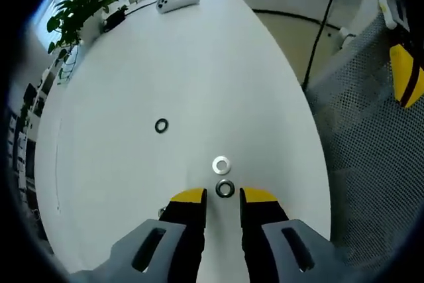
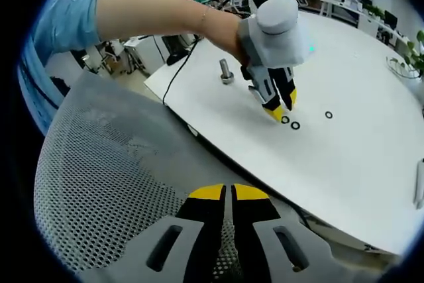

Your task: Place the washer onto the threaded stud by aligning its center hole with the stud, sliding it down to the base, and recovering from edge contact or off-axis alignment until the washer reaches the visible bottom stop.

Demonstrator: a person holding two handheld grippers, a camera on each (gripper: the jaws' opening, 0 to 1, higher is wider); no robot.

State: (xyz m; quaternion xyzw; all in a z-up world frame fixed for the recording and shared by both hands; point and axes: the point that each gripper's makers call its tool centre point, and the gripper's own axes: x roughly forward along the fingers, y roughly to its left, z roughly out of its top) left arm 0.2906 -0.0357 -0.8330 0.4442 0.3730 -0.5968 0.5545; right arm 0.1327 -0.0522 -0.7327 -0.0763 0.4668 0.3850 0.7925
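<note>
Three washers lie on the white table (image 1: 132, 183): a dark one (image 1: 161, 125) farther off, a silver one (image 1: 221, 164), and a dark one (image 1: 225, 189) right at my left gripper's tips. My left gripper (image 1: 224, 198) is open, its yellow tips on either side of that nearest washer without closing on it. In the right gripper view a person's hand holds the left gripper (image 2: 283, 107) tip-down over the washers (image 2: 290, 122). The threaded stud (image 2: 226, 71) stands upright to its left, bare. My right gripper (image 2: 229, 195) is shut and empty over a chair.
A grey mesh chair (image 2: 112, 177) sits by the table edge, also seen as mesh (image 1: 371, 137) in the left gripper view. A potted plant (image 1: 79, 8) and a white device (image 1: 177, 0) stand at the table's far end. A black cable (image 1: 324, 24) hangs beyond the edge.
</note>
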